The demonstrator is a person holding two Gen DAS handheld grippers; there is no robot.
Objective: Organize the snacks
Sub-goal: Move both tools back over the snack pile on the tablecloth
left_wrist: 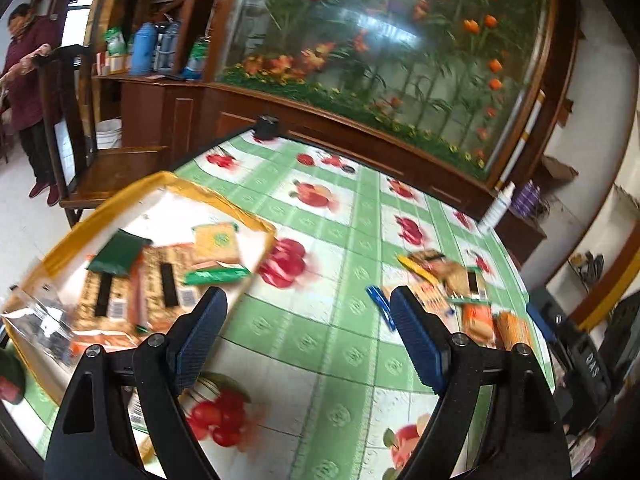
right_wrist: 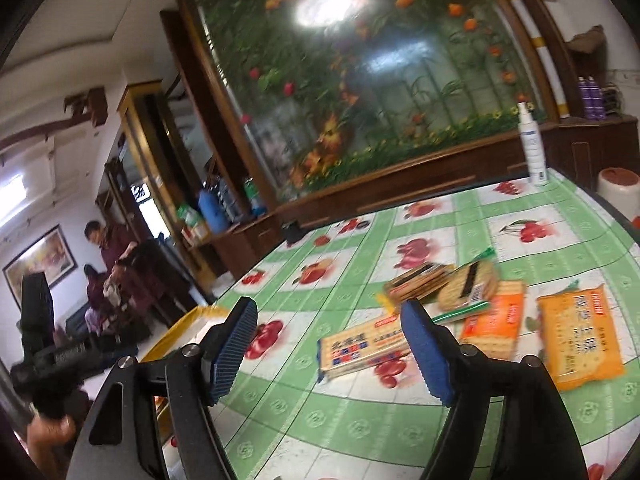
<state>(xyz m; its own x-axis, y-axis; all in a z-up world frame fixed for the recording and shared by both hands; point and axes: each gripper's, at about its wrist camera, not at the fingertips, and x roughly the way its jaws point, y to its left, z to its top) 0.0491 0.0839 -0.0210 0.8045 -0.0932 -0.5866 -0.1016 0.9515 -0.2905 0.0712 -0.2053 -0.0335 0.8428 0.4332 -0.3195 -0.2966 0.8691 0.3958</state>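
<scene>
the right gripper (right_wrist: pixel 328 344) is empty, its jaws apart. the long cracker pack (right_wrist: pixel 362 350) lies flat on the table (right_wrist: pixel 352 432) just ahead, long axis crosswise. the tray (left_wrist: pixel 60 252) sits left, nearer the empty, wide left gripper (left_wrist: pixel 308 328).

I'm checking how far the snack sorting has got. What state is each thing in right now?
Left tool: open, empty.
Right tool: open, empty.
Yellow-rimmed tray: partly filled with snack packets.
Green packet: lying in the tray.
Long cracker pack: flat on the tablecloth, outside the tray.
Orange pack: flat on the tablecloth, outside the tray.
Spray bottle: upright.
</scene>
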